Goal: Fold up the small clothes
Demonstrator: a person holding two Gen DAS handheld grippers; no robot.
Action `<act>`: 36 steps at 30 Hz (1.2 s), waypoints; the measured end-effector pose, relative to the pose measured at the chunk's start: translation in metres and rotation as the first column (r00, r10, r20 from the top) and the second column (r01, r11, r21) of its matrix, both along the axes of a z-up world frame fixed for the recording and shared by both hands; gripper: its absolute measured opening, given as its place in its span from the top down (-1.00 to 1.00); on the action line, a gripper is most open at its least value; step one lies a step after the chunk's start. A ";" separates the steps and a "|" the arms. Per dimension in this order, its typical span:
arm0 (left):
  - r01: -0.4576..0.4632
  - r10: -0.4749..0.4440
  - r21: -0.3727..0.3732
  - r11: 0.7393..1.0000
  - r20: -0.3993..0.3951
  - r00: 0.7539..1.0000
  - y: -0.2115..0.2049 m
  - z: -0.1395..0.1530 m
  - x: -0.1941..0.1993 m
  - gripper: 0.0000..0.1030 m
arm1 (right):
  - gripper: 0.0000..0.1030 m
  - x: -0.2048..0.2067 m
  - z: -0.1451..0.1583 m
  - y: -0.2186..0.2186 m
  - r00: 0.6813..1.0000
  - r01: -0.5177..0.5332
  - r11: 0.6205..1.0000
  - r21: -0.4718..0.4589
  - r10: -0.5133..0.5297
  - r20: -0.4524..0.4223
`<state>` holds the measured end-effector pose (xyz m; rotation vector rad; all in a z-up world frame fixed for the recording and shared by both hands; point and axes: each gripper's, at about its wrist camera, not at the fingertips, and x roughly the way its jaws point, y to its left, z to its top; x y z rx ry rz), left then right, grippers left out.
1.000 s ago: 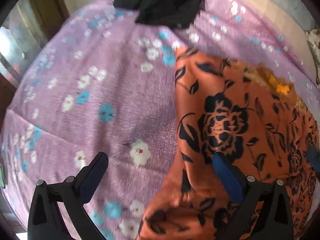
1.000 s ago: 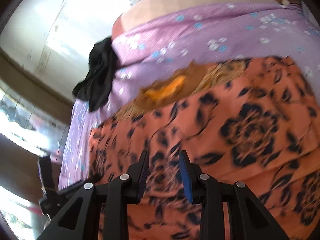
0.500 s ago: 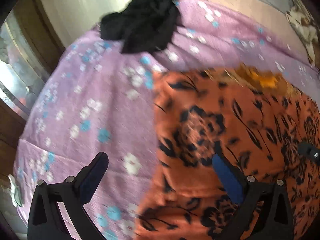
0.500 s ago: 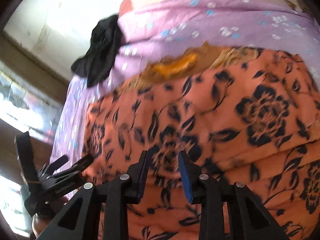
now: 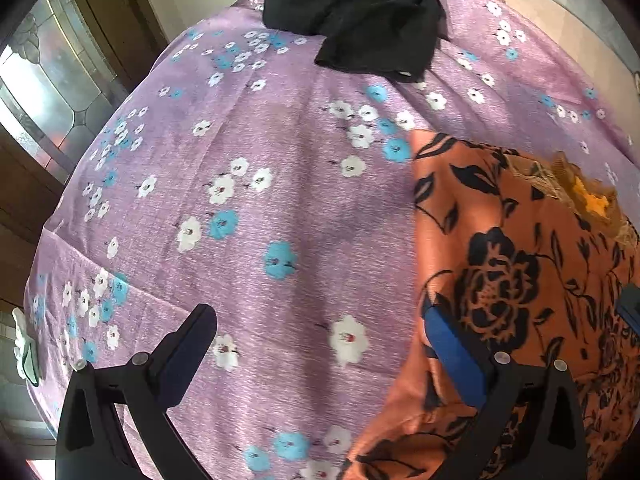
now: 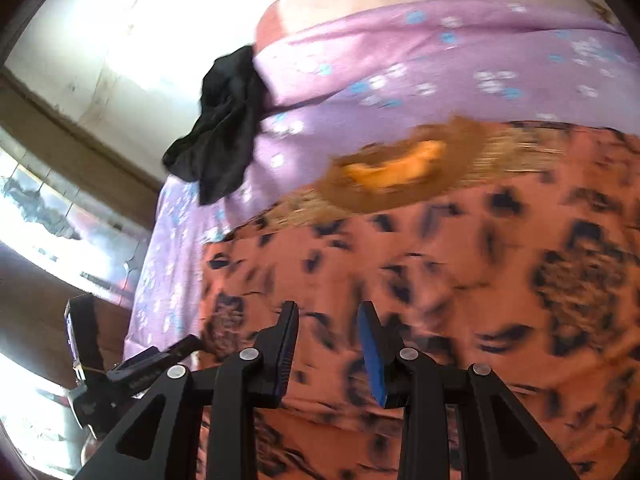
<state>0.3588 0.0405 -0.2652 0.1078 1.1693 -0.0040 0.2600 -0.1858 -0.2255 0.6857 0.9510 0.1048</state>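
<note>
An orange garment with black flowers (image 5: 520, 264) lies flat on the purple flowered bedsheet (image 5: 240, 200), with a brown and yellow collar patch (image 5: 588, 200) at its far edge. My left gripper (image 5: 320, 336) is open wide, low over the sheet; its right finger (image 5: 452, 348) is over the garment's left edge. My right gripper (image 6: 328, 332) is open with a narrow gap and empty, over the garment (image 6: 440, 280). The left gripper also shows at the lower left of the right wrist view (image 6: 120, 368).
A crumpled black garment (image 5: 360, 20) lies at the far edge of the sheet; it also shows in the right wrist view (image 6: 224, 136). A glass-paned wooden door (image 5: 48, 92) stands to the left. The bed's edge falls away at the left.
My left gripper has swung left, so the garment's edge now sits further right in its view. The right gripper's view is blurred from motion. Both jaw gaps are unchanged.
</note>
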 end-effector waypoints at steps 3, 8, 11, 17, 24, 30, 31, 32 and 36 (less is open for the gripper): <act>-0.009 0.010 0.019 1.000 -0.018 1.000 0.002 -0.004 -0.002 -1.00 | 0.34 0.028 -0.008 0.027 0.999 -0.043 0.999 -0.032 0.043 -0.027; 0.027 -0.023 0.085 0.996 -0.054 0.998 0.003 -0.021 0.001 -1.00 | 0.39 0.066 -0.024 0.057 0.994 -0.090 0.982 -0.167 0.079 -0.071; 0.027 -0.024 0.069 0.997 -0.053 0.998 0.009 -0.019 0.003 -1.00 | 0.34 0.078 -0.013 0.057 0.997 -0.072 0.989 -0.126 0.066 -0.051; 0.014 -0.011 0.064 0.998 -0.059 0.998 0.022 -0.021 0.010 -1.00 | 0.34 0.098 -0.007 0.092 0.989 -0.150 0.989 -0.004 0.150 -0.004; 0.032 -0.028 0.075 0.997 -0.054 0.998 0.018 -0.020 0.008 -1.00 | 0.42 0.137 -0.033 0.110 0.995 -0.096 0.995 -0.016 0.095 -0.037; 0.022 -0.022 0.037 0.999 0.004 1.000 0.013 -0.002 0.004 -1.00 | 0.38 0.113 -0.003 0.074 0.999 -0.034 0.999 0.008 0.034 0.033; 0.026 -0.027 0.028 0.999 0.025 0.999 0.011 0.003 0.002 -1.00 | 0.38 0.102 0.002 0.062 0.999 -0.018 1.000 0.003 0.017 0.045; 0.031 -0.031 0.021 0.999 0.039 0.999 0.010 0.007 0.001 -1.00 | 0.39 0.090 0.006 0.045 0.998 0.005 1.000 0.000 -0.005 0.055; 0.082 -0.083 0.015 0.997 0.071 0.994 -0.007 0.013 -0.009 -1.00 | 0.36 0.042 0.006 -0.031 0.991 0.131 0.991 -0.021 -0.131 0.032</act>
